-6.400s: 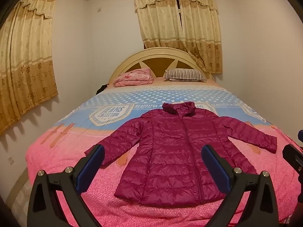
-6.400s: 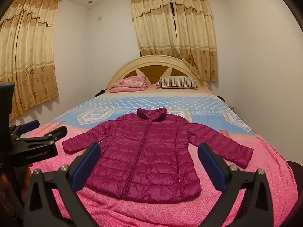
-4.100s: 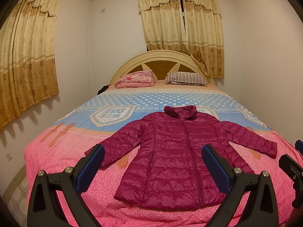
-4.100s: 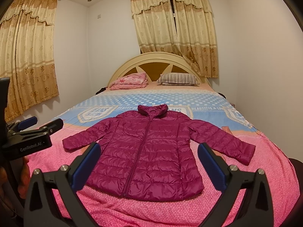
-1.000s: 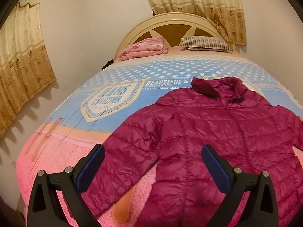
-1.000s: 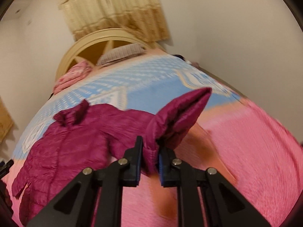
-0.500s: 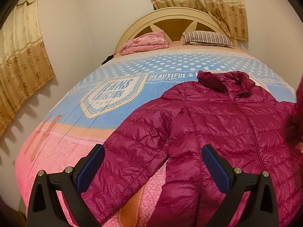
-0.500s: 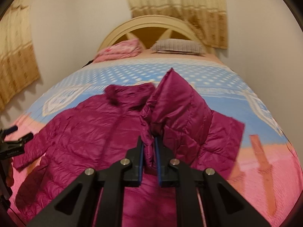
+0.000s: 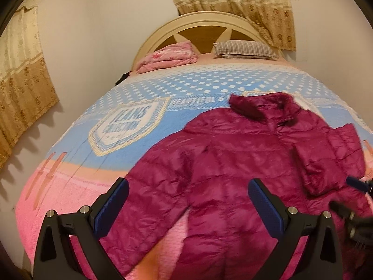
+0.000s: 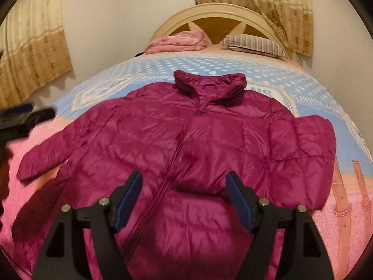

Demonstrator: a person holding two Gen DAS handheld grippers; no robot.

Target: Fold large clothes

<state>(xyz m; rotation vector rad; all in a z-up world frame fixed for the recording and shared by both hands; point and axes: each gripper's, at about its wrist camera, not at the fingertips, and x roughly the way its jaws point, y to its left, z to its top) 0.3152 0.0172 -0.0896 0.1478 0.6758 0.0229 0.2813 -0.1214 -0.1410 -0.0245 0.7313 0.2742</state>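
Left hand-held gripper [image 9: 188, 206] is hovering wide apart and empty over the magenta down jacket [image 9: 235, 177], which is lying face-up on the bed [image 9: 70, 186]. From the left wrist view, the near sleeve [image 9: 149, 193] is lying spread out toward the bed's pink edge, and the far sleeve [image 9: 331, 161] is sitting folded in over the chest. The other tool is poking in at the right edge, blurred. Risk here: slick puffy fabric is likely springing back, so the folded sleeve could be sliding off before the next fold pins it.

Right wrist view: right hand-held gripper [image 10: 184, 198] is sitting moderately wide, gripping nothing, above the jacket [image 10: 177, 154] near the zipper [image 10: 172, 163]. The folded sleeve [image 10: 300, 154] is lying bunched, its cuff ending near the right pad. The unfolded sleeve [image 10: 46, 156] is reaching toward the left tool at the frame edge. Likely trouble: pinching only the thin shell would be dragging the whole jacket across the bedspread and skewing it; grabbing the spread sleeve too close to the cuff could be leaving an uneven fold.
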